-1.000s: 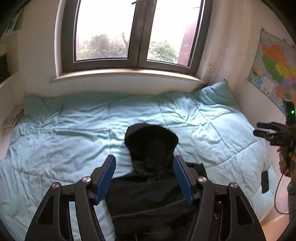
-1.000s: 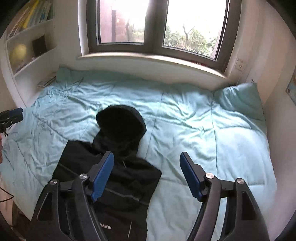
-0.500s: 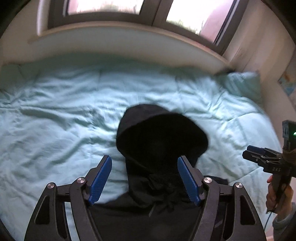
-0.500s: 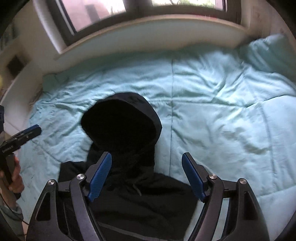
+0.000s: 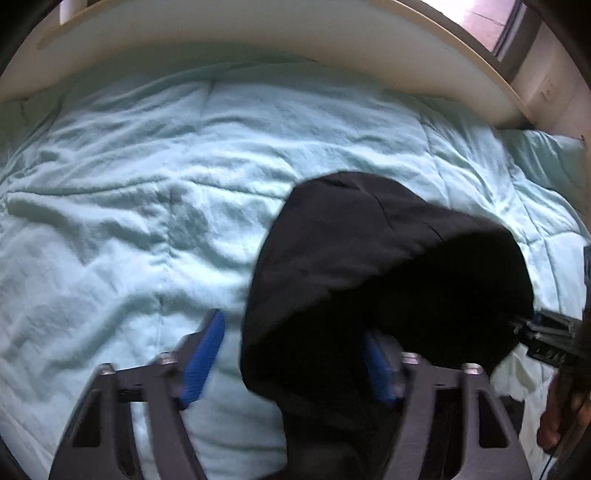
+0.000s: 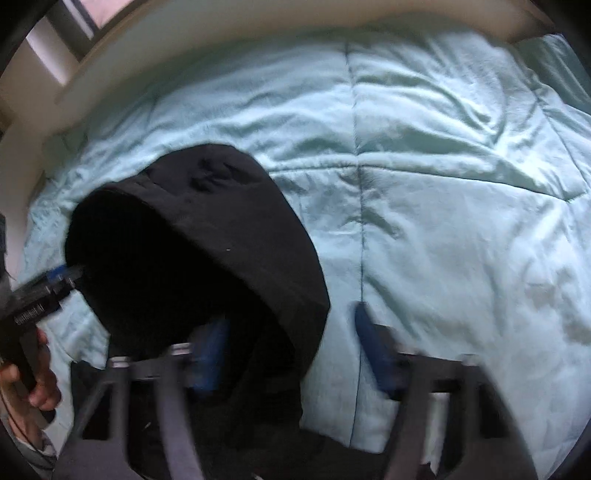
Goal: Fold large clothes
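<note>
Quilted mint-green duvet (image 5: 155, 177) covers the bed. Near edge: left gripper (image 5: 291, 354) and right gripper (image 6: 288, 347) each straddle one side of the black hoodie's hood (image 5: 369, 258), fingers apart, jaws having just been closing, pads not visibly pressing cloth. Far side: white windowsill (image 5: 240, 33).

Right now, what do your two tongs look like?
Both tongs are alike. The left tongs have black arms with cut-out holes, silver bolts and flat blue pads. The right tongs match. A black handle with small white lettering shows too, plus a greyish sleeve cuff.
</note>
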Demonstrator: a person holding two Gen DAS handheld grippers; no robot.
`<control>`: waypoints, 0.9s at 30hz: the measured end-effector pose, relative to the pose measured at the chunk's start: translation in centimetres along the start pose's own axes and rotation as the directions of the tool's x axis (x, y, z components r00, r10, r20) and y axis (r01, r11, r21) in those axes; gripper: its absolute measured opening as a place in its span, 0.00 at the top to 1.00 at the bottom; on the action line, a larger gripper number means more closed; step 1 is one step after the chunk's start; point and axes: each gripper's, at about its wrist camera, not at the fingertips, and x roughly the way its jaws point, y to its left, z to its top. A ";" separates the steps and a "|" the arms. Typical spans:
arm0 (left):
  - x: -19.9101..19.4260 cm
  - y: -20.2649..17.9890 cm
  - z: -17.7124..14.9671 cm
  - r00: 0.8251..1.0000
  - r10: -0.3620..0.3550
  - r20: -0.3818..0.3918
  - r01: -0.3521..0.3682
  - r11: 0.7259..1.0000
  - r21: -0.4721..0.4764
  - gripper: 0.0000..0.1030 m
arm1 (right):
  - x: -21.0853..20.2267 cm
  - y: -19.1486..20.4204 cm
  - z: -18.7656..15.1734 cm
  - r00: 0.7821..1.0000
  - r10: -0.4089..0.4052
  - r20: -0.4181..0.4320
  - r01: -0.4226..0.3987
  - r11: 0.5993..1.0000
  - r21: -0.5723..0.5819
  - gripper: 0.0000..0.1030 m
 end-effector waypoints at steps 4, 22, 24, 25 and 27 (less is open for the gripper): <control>-5.2 4.1 0.8 0.980 -0.178 0.092 0.188 0.975 -0.121 0.93 | -3.9 -0.8 -0.3 0.996 0.004 0.089 -0.002 1.000 -0.018 0.87; -0.3 8.7 -7.5 0.985 -0.165 -0.040 0.162 0.984 -0.073 0.71 | 0.4 -1.7 -5.6 0.998 0.064 0.016 -0.062 0.993 -0.101 0.74; -2.5 8.4 -8.3 0.986 -0.164 -0.032 0.164 0.986 -0.025 0.67 | -1.7 -2.0 -5.8 0.995 0.087 0.039 -0.082 0.990 -0.117 0.57; -3.8 8.5 -8.4 0.987 -0.162 -0.023 0.162 0.987 -0.007 0.67 | -3.3 -2.0 -6.0 0.993 0.097 0.064 -0.088 0.987 -0.134 0.47; -6.0 7.9 -7.8 0.990 -0.141 0.020 0.141 0.990 0.018 0.67 | -5.5 -1.6 -5.9 0.990 0.100 0.100 -0.083 0.984 -0.159 0.42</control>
